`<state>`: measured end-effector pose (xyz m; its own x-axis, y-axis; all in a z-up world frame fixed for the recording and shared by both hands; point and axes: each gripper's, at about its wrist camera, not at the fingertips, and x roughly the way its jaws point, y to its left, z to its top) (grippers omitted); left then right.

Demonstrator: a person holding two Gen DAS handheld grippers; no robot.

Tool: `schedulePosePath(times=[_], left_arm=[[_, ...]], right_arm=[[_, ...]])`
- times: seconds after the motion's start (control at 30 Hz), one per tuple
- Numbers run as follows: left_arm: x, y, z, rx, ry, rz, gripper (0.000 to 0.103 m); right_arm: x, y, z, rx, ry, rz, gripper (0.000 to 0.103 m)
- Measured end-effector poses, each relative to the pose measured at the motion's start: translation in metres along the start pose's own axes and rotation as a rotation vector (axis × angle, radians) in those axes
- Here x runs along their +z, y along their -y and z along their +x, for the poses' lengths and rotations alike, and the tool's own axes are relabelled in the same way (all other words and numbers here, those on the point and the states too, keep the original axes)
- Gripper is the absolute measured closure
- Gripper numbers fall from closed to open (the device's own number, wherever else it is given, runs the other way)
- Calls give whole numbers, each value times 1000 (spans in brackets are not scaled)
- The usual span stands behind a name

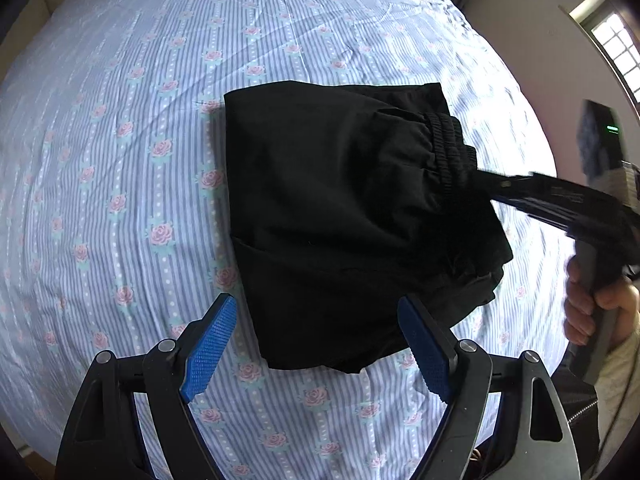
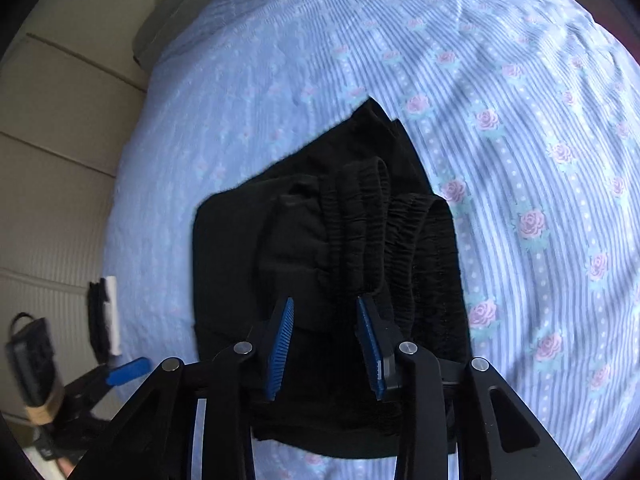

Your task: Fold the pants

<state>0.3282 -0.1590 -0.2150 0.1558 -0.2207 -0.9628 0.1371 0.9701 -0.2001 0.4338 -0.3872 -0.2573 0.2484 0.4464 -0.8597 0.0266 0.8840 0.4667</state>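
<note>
The black pants lie folded into a compact bundle on the bed, elastic waistband on top at the right. My left gripper is open and empty, hovering at the bundle's near edge. My right gripper is open, its blue pads either side of the gathered waistband folds of the pants, not closed on them. In the left wrist view the right gripper reaches in from the right at the waistband, held by a hand.
The bed sheet is blue striped with pink roses and spreads around the bundle. A tiled floor lies off the bed's left edge in the right wrist view. A window and wall are at far right.
</note>
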Motion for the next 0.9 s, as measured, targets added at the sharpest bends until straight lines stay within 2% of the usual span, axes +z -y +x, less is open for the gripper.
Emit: schedulePosePath(times=[0.03, 0.1, 0.13, 0.27, 0.33, 0.37, 0.4, 0.47, 0.63, 0.67, 0.77, 0.83, 0.87, 0.9], left_arm=[[0, 0, -1, 6, 1, 2, 21], [-2, -1, -4, 14, 8, 8, 21], [-3, -2, -5, 16, 11, 7, 21], [-6, -11, -7, 18, 9, -29, 21], [-8, -14, -7, 10, 7, -48, 21], [-9, -14, -7, 8, 4, -53, 21], [-10, -14, -7, 6, 3, -52, 21], [-12, -10, -8, 8, 7, -43, 21], [-11, -2, -12, 14, 20, -19, 21], [-11, -2, -13, 18, 24, -18, 21], [-10, -4, -16, 17, 31, -31, 21], [-10, -6, -16, 18, 28, -46, 21], [-10, -6, -16, 20, 26, -50, 21], [-10, -7, -17, 21, 26, -54, 21]], right_arm=[[0, 1, 7, -26, -15, 13, 69], [1, 6, 14, -50, -29, 36, 80], [0, 7, 16, -69, -33, 38, 82], [-4, 17, 8, -40, -31, 46, 83], [-6, 19, 5, -32, -39, 39, 82], [-8, 19, 7, -33, -49, 35, 79], [-9, 20, 6, -44, -59, 28, 71], [-11, 19, 6, -92, -63, 6, 66], [-17, 13, 6, -63, -72, -2, 66], [-17, 7, 3, -78, -56, -20, 67], [-18, -11, -11, -36, 8, -67, 67], [-16, -18, -8, -65, 6, -100, 76], [-15, -20, -2, -124, -16, -122, 92], [-14, -20, -1, -156, -20, -129, 92]])
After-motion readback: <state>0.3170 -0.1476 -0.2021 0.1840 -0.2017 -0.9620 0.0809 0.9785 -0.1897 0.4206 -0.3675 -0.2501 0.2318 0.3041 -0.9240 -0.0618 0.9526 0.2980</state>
